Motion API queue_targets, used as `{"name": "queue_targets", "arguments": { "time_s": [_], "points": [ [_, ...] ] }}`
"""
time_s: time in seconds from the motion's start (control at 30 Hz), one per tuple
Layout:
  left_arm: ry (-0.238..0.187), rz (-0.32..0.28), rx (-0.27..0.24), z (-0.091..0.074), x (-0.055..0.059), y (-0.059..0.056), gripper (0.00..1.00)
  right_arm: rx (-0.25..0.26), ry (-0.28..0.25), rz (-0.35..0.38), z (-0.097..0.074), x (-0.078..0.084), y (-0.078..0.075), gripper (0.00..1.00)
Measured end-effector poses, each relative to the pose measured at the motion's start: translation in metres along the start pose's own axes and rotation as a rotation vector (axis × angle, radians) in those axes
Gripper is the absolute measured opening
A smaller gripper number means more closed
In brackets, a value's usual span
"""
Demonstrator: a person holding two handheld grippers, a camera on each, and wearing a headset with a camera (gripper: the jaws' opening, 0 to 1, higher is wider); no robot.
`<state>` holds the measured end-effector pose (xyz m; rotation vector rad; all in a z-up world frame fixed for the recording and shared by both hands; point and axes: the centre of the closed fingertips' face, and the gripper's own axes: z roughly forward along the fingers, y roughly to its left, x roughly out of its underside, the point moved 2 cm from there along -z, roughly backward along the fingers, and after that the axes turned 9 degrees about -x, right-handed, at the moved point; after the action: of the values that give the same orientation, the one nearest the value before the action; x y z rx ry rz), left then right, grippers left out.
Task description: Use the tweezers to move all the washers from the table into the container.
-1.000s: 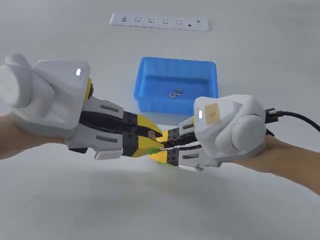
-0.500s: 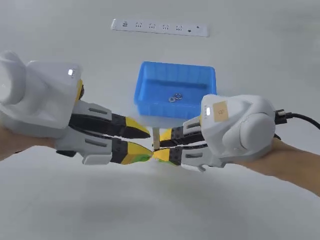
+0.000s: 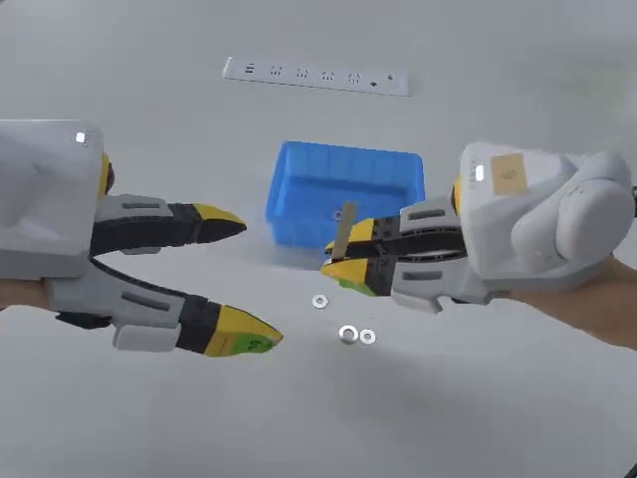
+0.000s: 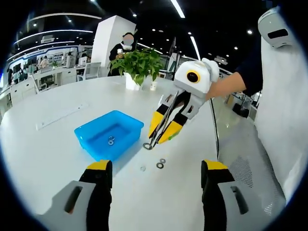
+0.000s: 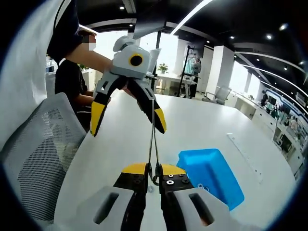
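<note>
My right gripper (image 3: 333, 265) is shut on the thin metal tweezers (image 3: 343, 230), which show in the left gripper view (image 4: 162, 124) and run forward from my jaws in the right gripper view (image 5: 153, 134). A small ring (image 4: 147, 146) sits at the tweezers' lower tip. My left gripper (image 3: 255, 285) stands wide open at the left with nothing in it. Three washers (image 3: 347, 335) lie on the white table below the right gripper. Behind them stands the blue container (image 3: 299, 189), and two washers (image 4: 110, 140) lie in it.
A white power strip (image 3: 317, 76) lies at the back of the table. In the left gripper view a potted plant (image 4: 137, 65) stands at the table's far side. A person in dark clothes and a mesh chair (image 5: 33, 144) are at the table's edge.
My left gripper has let go of the tweezers, opened wide and drawn away to the left. The right gripper keeps the tweezers and has moved right, so the washers on the table now show.
</note>
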<state>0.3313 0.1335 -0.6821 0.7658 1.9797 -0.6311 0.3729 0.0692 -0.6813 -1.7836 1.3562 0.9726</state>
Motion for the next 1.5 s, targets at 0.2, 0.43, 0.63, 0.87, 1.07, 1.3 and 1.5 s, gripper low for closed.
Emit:
{"name": "queue_targets", "arguments": {
  "time_s": [0.2, 0.43, 0.63, 0.87, 1.07, 1.3, 1.5],
  "points": [
    [-0.009, -0.047, -0.018, -0.005, 0.0, 0.002, 0.9, 0.032, -0.036, -0.013, -0.013, -0.018, -0.02, 0.09],
    [-0.019, -0.08, -0.052, -0.011, 0.004, 0.013, 0.89, 0.125, -0.027, -0.027, -0.027, -0.017, -0.069, 0.09],
    [-0.013, -0.083, -0.066, -0.013, 0.006, 0.017, 0.89, 0.144, -0.014, -0.029, -0.02, -0.008, -0.089, 0.09],
    [-0.023, -0.097, -0.078, -0.013, 0.007, 0.017, 0.9, 0.123, -0.002, -0.017, 0.001, 0.018, -0.106, 0.09],
    [-0.001, -0.124, -0.082, -0.013, 0.013, 0.015, 0.94, 0.11, 0.049, 0.003, 0.017, 0.047, -0.115, 0.09],
    [0.008, -0.145, -0.106, -0.016, 0.019, 0.015, 0.93, 0.101, 0.07, 0.052, 0.029, 0.066, -0.112, 0.09],
    [0.016, -0.165, -0.118, -0.018, 0.026, 0.014, 0.93, 0.105, 0.077, 0.068, 0.033, 0.072, -0.108, 0.09]
  ]
}}
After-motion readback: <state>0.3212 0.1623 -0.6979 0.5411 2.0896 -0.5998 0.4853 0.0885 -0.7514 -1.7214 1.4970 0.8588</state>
